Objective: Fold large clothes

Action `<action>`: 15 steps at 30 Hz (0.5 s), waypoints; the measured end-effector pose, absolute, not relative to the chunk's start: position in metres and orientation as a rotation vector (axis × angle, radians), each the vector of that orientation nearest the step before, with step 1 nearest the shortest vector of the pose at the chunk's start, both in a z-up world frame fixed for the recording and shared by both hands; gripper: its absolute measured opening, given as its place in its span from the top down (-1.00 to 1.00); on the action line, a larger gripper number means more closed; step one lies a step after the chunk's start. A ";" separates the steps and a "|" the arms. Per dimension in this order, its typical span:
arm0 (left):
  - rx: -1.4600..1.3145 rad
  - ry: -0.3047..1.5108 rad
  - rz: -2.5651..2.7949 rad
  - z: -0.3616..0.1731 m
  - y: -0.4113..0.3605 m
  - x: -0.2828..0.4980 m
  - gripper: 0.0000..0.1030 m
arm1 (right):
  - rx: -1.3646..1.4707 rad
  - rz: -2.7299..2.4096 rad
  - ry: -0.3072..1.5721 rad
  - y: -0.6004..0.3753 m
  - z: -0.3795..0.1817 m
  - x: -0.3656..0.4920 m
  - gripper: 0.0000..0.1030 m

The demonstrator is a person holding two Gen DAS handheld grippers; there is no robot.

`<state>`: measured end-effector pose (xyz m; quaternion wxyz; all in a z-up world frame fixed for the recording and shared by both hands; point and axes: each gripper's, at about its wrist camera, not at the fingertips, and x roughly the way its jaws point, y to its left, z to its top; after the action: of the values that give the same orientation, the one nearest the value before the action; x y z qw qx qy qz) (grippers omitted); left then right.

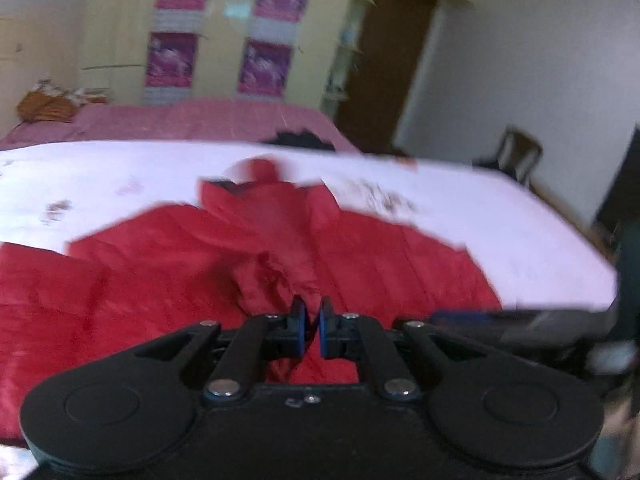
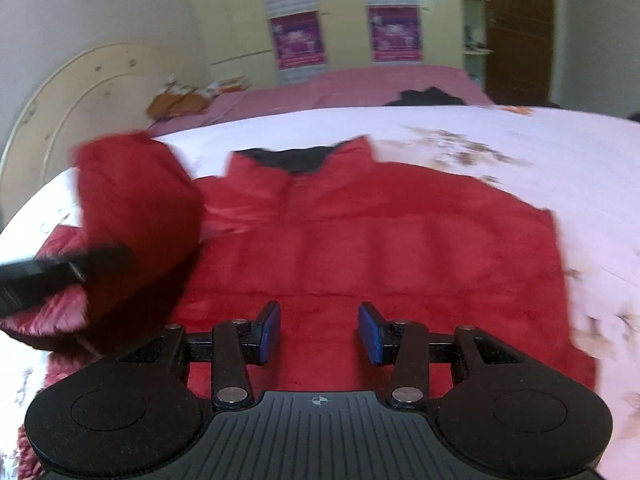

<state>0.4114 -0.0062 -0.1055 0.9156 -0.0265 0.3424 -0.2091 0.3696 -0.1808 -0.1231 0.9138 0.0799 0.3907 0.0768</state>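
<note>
A red padded jacket [image 2: 360,240] lies spread flat on a white floral sheet [image 2: 500,152] covering a bed, collar pointing away w/ dark lining [image 2: 296,160] showing at the neck. The left gripper [image 1: 311,310] is clenched on a bunched fold of the jacket's red fabric, and in the right wrist view that arm appears at the left edge lifting a sleeve [image 2: 136,216] up off the sheet. The right gripper [image 2: 319,332] hovers over the jacket's lower body w/ fingers spread wide, grasping nothing; bkgd is blurry: pink bedding [image 2: 360,88], posters [image 2: 300,38] on a wardrobe.
</note>
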 end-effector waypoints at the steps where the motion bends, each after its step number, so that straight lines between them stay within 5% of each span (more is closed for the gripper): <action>1: -0.018 0.738 -0.438 -0.114 -0.015 0.417 0.73 | 0.178 0.147 0.807 -0.189 -0.122 0.368 0.16; 5: 0.052 0.824 -0.431 -0.135 -0.032 0.423 0.50 | 0.218 0.126 0.807 -0.209 -0.119 0.360 0.08; 6: 0.054 0.820 -0.424 -0.135 -0.030 0.422 0.45 | 0.225 0.123 0.803 -0.211 -0.118 0.358 -0.15; 7: 0.052 0.814 -0.414 -0.134 -0.029 0.422 0.24 | 0.230 0.112 0.790 -0.213 -0.117 0.356 -0.74; 8: 0.046 0.805 -0.401 -0.132 -0.024 0.420 -0.07 | 0.231 0.106 0.767 -0.214 -0.114 0.353 -0.83; 10: 0.043 0.767 -0.362 -0.120 -0.009 0.410 -0.30 | 0.228 0.122 0.749 -0.214 -0.110 0.353 -0.83; 15: 0.055 0.729 -0.245 -0.103 0.036 0.382 -0.31 | 0.238 0.184 0.754 -0.201 -0.109 0.368 -0.83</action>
<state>0.3818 0.0357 -0.1032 0.9266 0.0268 0.3555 -0.1194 0.3676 -0.2009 -0.1093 0.9187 0.1158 0.3668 0.0897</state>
